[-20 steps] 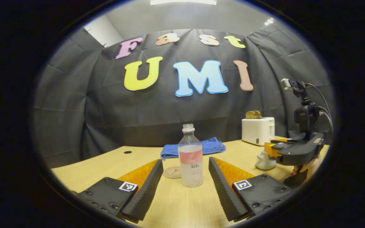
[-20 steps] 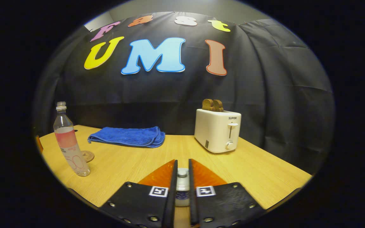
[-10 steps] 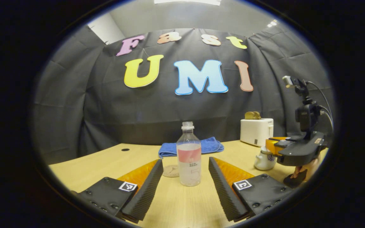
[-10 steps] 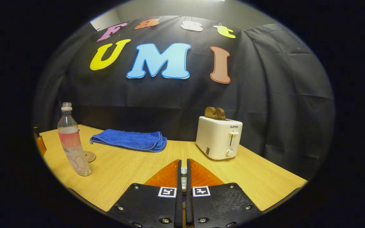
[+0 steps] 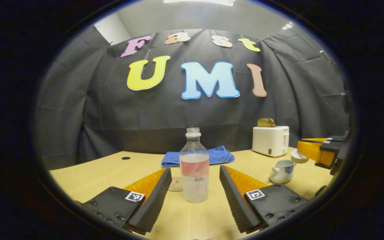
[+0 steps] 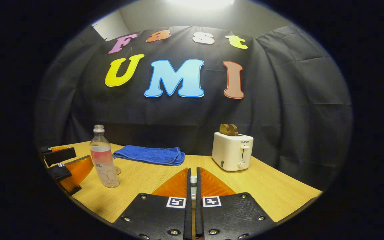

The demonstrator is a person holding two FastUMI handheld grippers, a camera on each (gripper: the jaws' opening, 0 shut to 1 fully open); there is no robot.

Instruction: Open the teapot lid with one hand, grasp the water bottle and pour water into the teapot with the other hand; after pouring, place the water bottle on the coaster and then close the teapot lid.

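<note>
On wooden surface (image 5: 88, 176), open teapot (image 5: 281, 170); right gripper (image 6: 192, 181) pinches its lid (image 5: 299, 156). Left gripper (image 5: 195, 186), jaws wide, must close on water bottle (image 5: 194, 171).

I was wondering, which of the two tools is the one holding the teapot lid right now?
The right tool: its fingers are pinched on the small white lid, held above the open teapot. The left tool is open, either side of the water bottle.

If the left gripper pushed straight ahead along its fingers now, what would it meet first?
Probably the clear plastic water bottle, standing upright and centred ahead of the open left gripper; the folded blue towel lies farther behind.
</note>
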